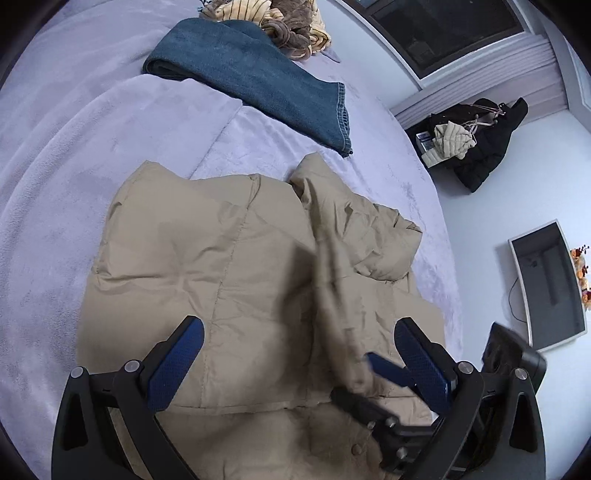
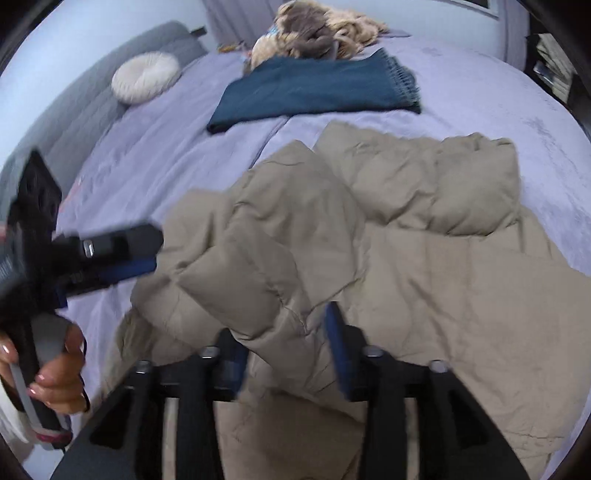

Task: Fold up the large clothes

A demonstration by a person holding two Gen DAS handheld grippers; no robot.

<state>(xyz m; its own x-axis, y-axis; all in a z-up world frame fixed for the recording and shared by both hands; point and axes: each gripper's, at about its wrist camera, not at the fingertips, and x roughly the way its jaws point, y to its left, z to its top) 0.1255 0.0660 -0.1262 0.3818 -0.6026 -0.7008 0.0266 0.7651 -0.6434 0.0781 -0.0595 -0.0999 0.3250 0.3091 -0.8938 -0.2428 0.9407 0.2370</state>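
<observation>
beige puffer jacket (image 1: pixel 236 266): 1 | folded blue blanket (image 1: pixel 255 77): 1, near bed's far edge | brown-and-cream heap of fabric (image 1: pixel 291 26): 1 | round white cushion (image 2: pixel 146 76): 1 | bed (image 1: pixel 74 147): 1 | grippers: 2, left gripper (image 1: pixel 299 362), right gripper (image 2: pixel 284 354)

From my feed it's a bedroom: big bed (image 1: pixel 110 122) under a lilac fleece cover, grey padded headboard (image 2: pixel 92 92) with a round cream cushion (image 2: pixel 146 76) against it. Dark window (image 1: pixel 443 29) with pale pleated curtains (image 1: pixel 491 85), light floor (image 1: pixel 491 206), and a wall mirror (image 1: pixel 546 284) too.
</observation>
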